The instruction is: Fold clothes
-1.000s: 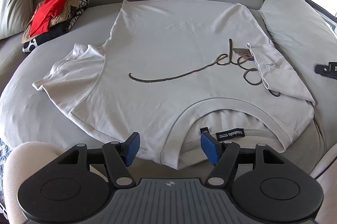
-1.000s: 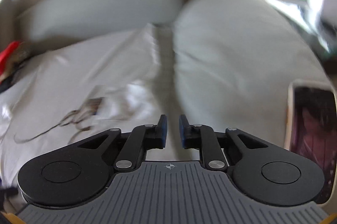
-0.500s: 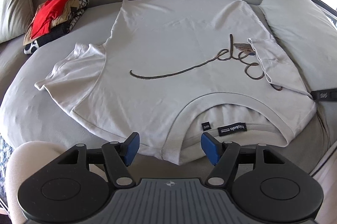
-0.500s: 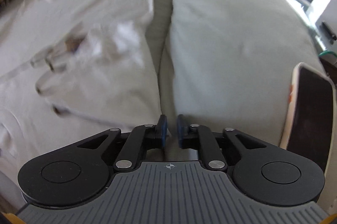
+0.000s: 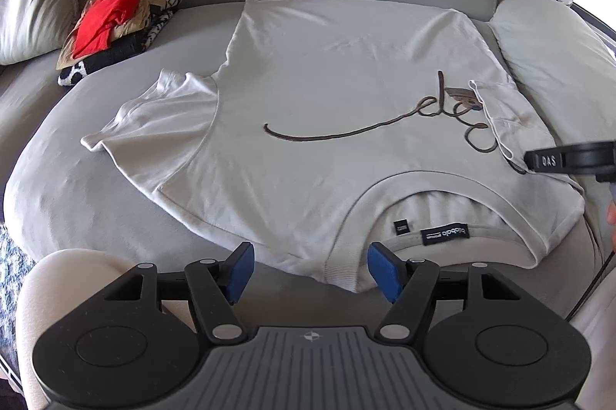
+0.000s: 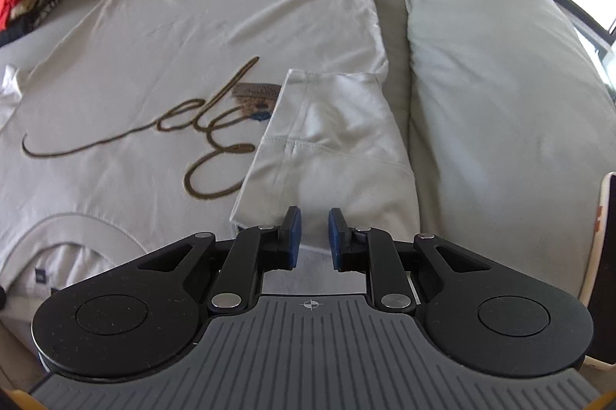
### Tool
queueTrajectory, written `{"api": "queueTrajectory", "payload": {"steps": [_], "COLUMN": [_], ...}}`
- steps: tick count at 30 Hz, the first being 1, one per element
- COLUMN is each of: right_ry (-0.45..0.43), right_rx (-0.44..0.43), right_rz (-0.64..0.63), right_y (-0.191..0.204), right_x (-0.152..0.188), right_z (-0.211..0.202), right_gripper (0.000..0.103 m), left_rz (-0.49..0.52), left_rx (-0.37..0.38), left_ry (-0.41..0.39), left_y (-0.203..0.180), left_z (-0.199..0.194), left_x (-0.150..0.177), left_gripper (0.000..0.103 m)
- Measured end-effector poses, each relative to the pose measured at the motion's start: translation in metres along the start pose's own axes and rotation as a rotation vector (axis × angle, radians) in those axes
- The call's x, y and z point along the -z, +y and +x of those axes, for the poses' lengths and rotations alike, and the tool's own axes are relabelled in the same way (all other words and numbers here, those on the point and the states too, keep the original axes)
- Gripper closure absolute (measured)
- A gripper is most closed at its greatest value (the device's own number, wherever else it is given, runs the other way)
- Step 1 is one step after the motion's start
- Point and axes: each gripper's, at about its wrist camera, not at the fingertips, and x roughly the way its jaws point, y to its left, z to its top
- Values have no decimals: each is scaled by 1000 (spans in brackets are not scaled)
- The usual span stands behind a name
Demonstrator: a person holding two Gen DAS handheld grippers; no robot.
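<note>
One T-shirt (image 5: 327, 125), one sleeve (image 6: 331, 148) folded in, two grippers, jaws parted

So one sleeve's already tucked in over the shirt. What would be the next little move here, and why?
Probably the left gripper should reach for the spread sleeve and fold it inward. The T-shirt lies flat on the sofa, the other sleeve is already folded over the lettering, and the left jaws stand open and empty near the collar. The right gripper is open too.
</note>
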Motion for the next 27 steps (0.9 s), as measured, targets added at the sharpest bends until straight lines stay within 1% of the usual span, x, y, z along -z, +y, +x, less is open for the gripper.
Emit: {"api": "queueTrajectory", "payload": {"steps": [6, 10, 13, 17, 21, 24, 27], "right_ry": [-6, 6, 5, -13, -13, 17, 53], "right_rx": [10, 5, -27, -55, -99, -134, -166], "right_rz": [-15, 7, 23, 4, 0, 0, 18], "right_y": [2, 1, 4, 13, 21, 26, 25], "right_x": [8, 8, 9, 11, 17, 29, 43], "right_z": [-6, -14, -24, -37, -46, -47, -48], "right_gripper": [82, 82, 80, 77, 75, 74, 72], "left_rz": [4, 11, 5, 0, -1, 12, 7], "left_rx": [7, 7, 2, -4, -11, -35, -34], "left_ry": [-3, -8, -12, -10, -4, 20, 50], "left_y": [-2, -4, -4, -3, -2, -3, 0], "left_z": [-1, -3, -3, -2, 1, 7, 13], "left_x": [0, 0, -1, -1, -1, 0, 3], "left_gripper": [37, 37, 37, 37, 37, 36, 35]}}
